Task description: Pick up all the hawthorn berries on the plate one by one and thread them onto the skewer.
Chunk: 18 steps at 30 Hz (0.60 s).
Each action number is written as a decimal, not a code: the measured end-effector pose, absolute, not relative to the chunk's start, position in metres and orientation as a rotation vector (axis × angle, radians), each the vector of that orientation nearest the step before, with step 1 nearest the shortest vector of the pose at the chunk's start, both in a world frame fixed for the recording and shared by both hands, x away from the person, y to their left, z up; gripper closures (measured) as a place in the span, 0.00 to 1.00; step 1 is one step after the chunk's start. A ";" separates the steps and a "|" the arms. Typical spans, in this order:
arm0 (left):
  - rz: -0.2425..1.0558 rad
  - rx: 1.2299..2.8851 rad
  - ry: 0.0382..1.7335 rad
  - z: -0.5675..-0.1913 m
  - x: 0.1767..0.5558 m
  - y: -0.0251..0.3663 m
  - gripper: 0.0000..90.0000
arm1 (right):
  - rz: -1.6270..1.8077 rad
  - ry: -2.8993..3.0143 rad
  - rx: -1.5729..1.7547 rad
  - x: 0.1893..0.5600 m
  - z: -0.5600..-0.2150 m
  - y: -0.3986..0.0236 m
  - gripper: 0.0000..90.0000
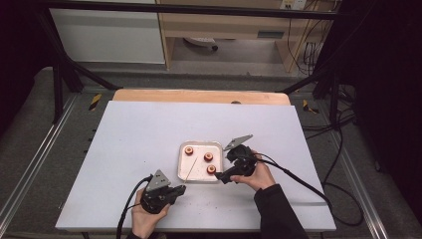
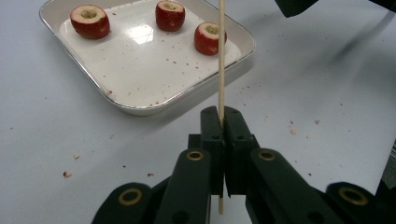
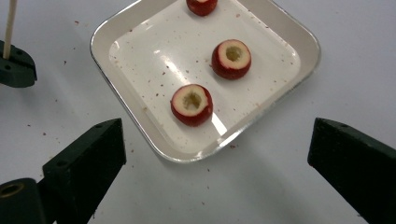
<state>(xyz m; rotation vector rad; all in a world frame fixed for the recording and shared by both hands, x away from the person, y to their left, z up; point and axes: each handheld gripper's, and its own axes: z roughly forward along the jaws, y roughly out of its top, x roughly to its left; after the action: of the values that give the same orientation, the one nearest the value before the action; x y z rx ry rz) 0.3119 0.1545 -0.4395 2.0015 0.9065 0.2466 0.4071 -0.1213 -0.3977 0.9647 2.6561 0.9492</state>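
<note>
A: What is the setting?

B: A white worktop inside a dark metal frame, with grey floor around it and a pale cabinet behind. Fine red crumbs are scattered over the surface.

A: Where is the left tool?

B: The left tool sits near the front edge of the worktop in the person's left hand. Its jaws are pressed together on a thin wooden stick, pinched near the stick's lower end. The rest of the stick runs straight out ahead of the jaws and reaches over the near rim of a tray.

A: And what lies ahead of that tool?

B: The shallow white tray, just beyond the jaws, holds 3 red fruit pieces with hollowed pale centres. One piece is right beside the stick's line; the other 2 lie farther off toward the tray's far side.

A: The right tool?

B: The right tool, in the right hand, has its jaws spread wide with nothing between the pads. It stands just outside the tray's edge, and the nearest fruit piece lies ahead of it, inside the tray.
</note>
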 end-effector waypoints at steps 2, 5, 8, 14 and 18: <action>0.248 2.004 0.908 -0.441 0.312 0.155 0.98 | 0.940 2.678 0.954 0.411 -0.397 -0.115 0.08; 0.245 2.004 0.910 -0.442 0.312 0.156 0.98 | 0.938 2.702 0.941 0.416 -0.397 -0.106 0.13; 0.247 2.002 0.916 -0.443 0.311 0.157 0.98 | 0.909 2.742 0.916 0.421 -0.398 -0.096 0.19; 0.245 2.001 0.917 -0.442 0.311 0.160 0.98 | 0.795 2.836 0.880 0.432 -0.404 -0.082 0.29; 0.244 2.001 0.917 -0.442 0.311 0.160 0.98 | 0.742 2.879 0.853 0.437 -0.409 -0.076 0.37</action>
<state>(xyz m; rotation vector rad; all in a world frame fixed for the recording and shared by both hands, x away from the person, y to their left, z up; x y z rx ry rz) 0.3113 0.1602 -0.4423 2.0013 0.9169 0.2436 0.4368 -0.0757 -0.4089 0.8528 2.8789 0.7423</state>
